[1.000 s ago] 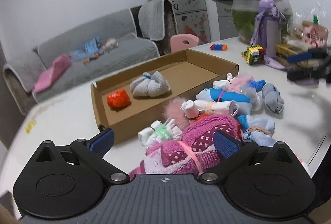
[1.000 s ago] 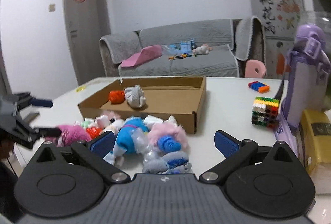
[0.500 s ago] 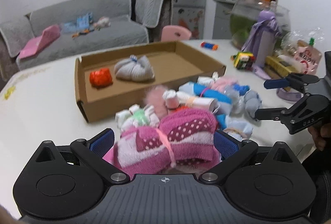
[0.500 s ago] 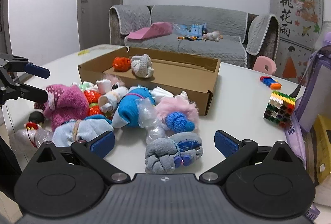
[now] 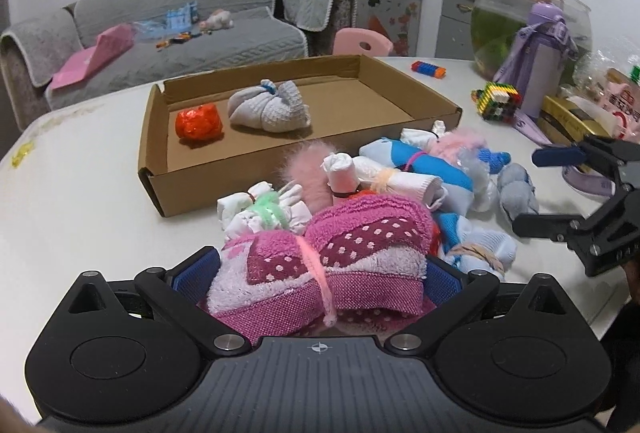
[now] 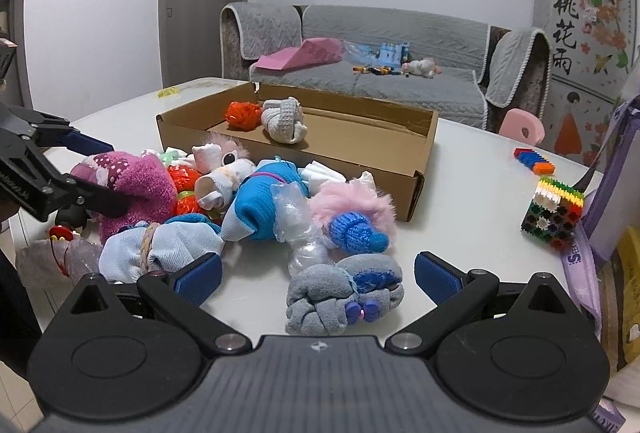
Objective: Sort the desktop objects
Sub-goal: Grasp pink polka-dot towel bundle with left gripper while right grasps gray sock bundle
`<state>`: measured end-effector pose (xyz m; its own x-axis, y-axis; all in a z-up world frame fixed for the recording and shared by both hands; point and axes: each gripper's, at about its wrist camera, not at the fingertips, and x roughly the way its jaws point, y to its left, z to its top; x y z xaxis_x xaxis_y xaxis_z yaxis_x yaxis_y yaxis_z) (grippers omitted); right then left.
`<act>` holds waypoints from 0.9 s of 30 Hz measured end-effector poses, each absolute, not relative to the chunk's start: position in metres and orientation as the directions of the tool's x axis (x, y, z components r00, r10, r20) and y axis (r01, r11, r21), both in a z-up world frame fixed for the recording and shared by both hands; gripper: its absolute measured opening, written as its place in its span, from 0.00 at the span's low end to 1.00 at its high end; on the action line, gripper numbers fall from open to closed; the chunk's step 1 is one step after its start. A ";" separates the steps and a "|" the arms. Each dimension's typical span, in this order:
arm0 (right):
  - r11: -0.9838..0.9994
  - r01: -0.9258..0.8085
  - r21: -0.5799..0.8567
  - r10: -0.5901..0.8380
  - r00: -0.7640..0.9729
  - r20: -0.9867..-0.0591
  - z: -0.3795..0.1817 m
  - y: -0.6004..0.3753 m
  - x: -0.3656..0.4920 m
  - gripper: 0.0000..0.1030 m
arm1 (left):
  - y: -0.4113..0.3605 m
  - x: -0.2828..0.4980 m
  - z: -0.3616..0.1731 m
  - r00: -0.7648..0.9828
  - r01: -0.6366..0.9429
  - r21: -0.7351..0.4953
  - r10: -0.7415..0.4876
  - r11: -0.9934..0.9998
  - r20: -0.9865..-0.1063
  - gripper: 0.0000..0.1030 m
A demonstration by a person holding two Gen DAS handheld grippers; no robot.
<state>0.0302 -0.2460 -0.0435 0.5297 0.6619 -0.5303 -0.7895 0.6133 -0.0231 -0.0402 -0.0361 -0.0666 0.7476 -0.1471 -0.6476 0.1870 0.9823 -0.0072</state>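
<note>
My left tongs (image 5: 318, 275) straddle the pink towel bundle (image 5: 320, 265), whether gripping I cannot tell; my right tongs (image 6: 318, 275) gape wide around the grey sock ball (image 6: 344, 295) on the desk (image 6: 472, 201).

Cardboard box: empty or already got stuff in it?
Not empty. The cardboard box holds two items at one end: an orange bundle and a grey rolled sock bundle; the rest of its floor is bare.

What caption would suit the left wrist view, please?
Left gripper straddling a pink dotted sock bundle before the cardboard tray.
</note>
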 end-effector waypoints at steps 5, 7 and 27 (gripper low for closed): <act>0.605 -0.796 -0.029 0.652 0.516 -0.556 -0.049 -0.240 0.033 1.00 | -0.043 -0.041 -0.070 0.759 0.179 0.036 -0.114 0.983 -0.641 1.00; 0.609 -0.793 -0.024 0.639 0.508 -0.578 -0.051 -0.238 0.037 1.00 | -0.046 -0.042 -0.070 0.764 0.175 0.054 -0.101 0.983 -0.638 1.00; 0.653 -0.753 0.084 0.620 0.467 -0.631 -0.054 -0.246 0.056 0.59 | -0.058 -0.048 -0.068 0.769 0.155 0.112 -0.048 0.982 -0.637 0.87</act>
<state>0.0557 -0.2462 -0.0539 0.4668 0.6195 -0.6311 -0.7530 0.6527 0.0838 -0.0478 -0.0579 -0.0679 0.7690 -0.0482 -0.6374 0.1545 0.9816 0.1121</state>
